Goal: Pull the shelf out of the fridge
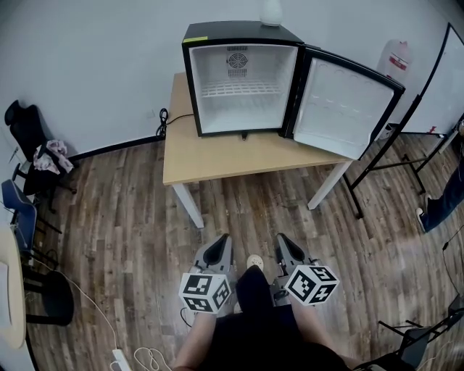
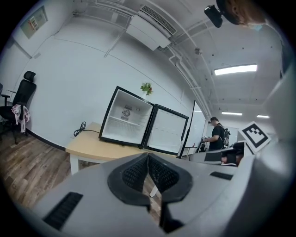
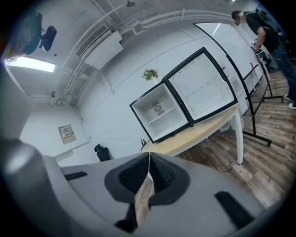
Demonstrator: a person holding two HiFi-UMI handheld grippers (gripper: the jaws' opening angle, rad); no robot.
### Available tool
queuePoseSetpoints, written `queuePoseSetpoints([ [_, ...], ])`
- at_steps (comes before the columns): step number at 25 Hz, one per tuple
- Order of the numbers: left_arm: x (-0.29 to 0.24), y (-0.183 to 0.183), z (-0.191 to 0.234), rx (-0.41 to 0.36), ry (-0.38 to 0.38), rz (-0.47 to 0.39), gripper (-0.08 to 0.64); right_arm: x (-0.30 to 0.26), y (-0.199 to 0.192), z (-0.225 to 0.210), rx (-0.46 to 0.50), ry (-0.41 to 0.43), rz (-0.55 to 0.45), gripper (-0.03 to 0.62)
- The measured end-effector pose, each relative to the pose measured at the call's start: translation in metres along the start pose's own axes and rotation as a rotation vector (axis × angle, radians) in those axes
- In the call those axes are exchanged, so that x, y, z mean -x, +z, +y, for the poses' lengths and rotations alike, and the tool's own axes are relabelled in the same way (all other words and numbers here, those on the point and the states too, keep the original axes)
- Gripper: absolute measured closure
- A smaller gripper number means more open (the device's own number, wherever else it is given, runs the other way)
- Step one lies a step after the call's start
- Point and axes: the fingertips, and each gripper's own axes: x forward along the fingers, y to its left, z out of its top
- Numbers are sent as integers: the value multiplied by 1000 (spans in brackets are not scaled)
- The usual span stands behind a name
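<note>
A small black fridge stands on a wooden table with its door swung open to the right. Inside, a white wire shelf sits about halfway up. The fridge also shows in the left gripper view and the right gripper view. My left gripper and right gripper are side by side over the floor, well short of the table. Both are shut with nothing between the jaws.
A black office chair with clothes stands at the left wall. A whiteboard on a black stand is at the right, with a person beside it. A cable hangs off the table's back left. A vase sits on the fridge.
</note>
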Motion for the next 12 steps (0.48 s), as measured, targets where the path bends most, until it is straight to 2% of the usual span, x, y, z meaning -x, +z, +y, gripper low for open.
queuePoseSetpoints([
  [12, -78, 30, 24, 0, 21, -10, 555, -67, 50, -33, 29, 8, 2, 600],
])
